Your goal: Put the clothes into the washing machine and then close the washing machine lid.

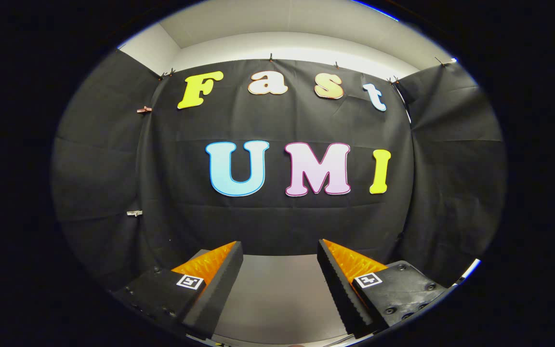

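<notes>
Hanging across the whole back of the booth, the black cloth wall [277, 217] is the largest thing in the gripper view; it runs in three panels, a broad middle one facing the camera and a side panel angling forward on either hand, with creases where the panels meet. Above the cloth a pale wall band and ceiling [277, 41] show, brightly lit along the cloth's top edge. Small clips [270, 58] pinch that top edge at several spots, and two more small clips sit on the seam of the left panel, one high [144, 110] and one lower down [134, 212].

Below the cloth lies a flat grey surface [277, 289], plain and smooth, reaching from the foot of the wall toward the camera; whether it is a tabletop or the top of an appliance is hard to say from this angle.

The gripper [280, 250] points straight at the middle panel, its fingers spread wide apart with nothing between them, the grey surface showing through the gap. Each finger carries a toothed inner face and a small square marker [190, 281] near its base.

As for the clothes and the washing machine, where they lie cannot be told from this view
</notes>
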`<state>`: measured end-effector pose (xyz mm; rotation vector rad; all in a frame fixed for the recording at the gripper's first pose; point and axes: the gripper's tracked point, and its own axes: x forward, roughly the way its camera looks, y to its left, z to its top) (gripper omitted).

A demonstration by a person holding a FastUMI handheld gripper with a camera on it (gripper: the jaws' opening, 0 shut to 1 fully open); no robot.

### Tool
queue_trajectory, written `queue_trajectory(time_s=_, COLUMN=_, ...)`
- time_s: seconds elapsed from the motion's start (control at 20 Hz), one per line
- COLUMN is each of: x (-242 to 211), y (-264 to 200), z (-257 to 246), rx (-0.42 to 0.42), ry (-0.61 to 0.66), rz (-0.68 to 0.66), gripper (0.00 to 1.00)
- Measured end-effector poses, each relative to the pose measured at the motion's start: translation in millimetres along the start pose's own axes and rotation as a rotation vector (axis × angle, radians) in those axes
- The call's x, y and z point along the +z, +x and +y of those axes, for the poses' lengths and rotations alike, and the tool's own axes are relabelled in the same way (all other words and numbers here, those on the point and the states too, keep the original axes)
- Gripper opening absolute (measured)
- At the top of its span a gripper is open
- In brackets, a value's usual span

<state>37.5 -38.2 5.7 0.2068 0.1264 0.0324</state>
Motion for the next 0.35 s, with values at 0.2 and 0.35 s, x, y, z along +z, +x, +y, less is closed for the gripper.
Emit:
queue_trajectory(time_s=0.2, x=-4.8, y=-0.5, z=4.6, rx=-0.008, ry=0.007, rz=0.019, gripper=0.98)
queue_trajectory(time_s=0.35, x=-4.6, y=1.0, z=8.0, rx=-0.013, ry=0.004, rz=0.023, gripper=0.98)
